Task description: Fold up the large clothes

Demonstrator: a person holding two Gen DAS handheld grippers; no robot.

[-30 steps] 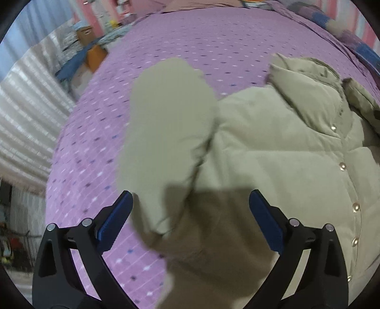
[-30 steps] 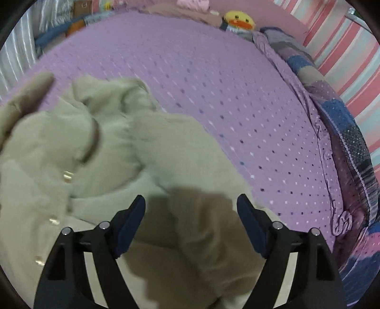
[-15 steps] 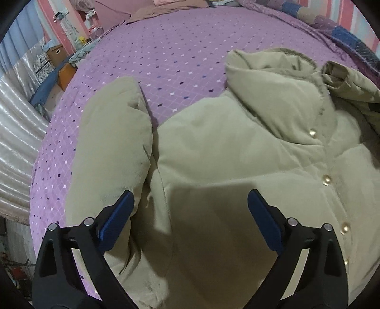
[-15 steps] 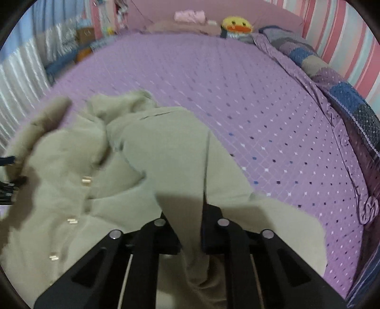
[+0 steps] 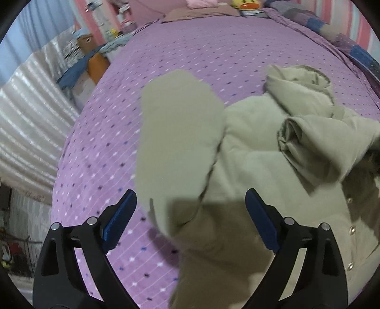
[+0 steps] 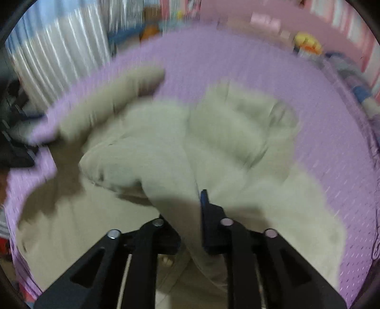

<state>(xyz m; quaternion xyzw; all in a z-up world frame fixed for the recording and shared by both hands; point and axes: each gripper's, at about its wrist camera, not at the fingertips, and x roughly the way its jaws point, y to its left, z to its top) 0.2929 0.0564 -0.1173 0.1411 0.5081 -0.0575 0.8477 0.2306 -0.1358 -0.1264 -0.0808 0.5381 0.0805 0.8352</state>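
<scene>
An olive padded jacket (image 5: 261, 154) lies front-up on the purple bed, its snap buttons at the right of the left wrist view. My left gripper (image 5: 190, 214) hangs open above the jacket's left sleeve (image 5: 178, 133), touching nothing. The right sleeve (image 5: 320, 142) is folded in over the chest. In the blurred right wrist view that right sleeve (image 6: 171, 178) runs between the fingers of my right gripper (image 6: 182, 204). Its jaws are opening, and the fabric is still pinched between them. The left finger is mostly hidden by cloth.
The purple dotted bedspread (image 5: 190, 59) surrounds the jacket. A yellow duck plush (image 5: 247, 3) and pillows lie at the head of the bed. A patchwork quilt (image 5: 351, 45) lines the right side. Boxes (image 5: 95, 64) and a pale curtain stand past the bed's left edge.
My right gripper closed on the right sleeve and carried it leftward over the jacket's front. My left gripper stayed open, swung over the jacket's body, then came back above the left sleeve.
</scene>
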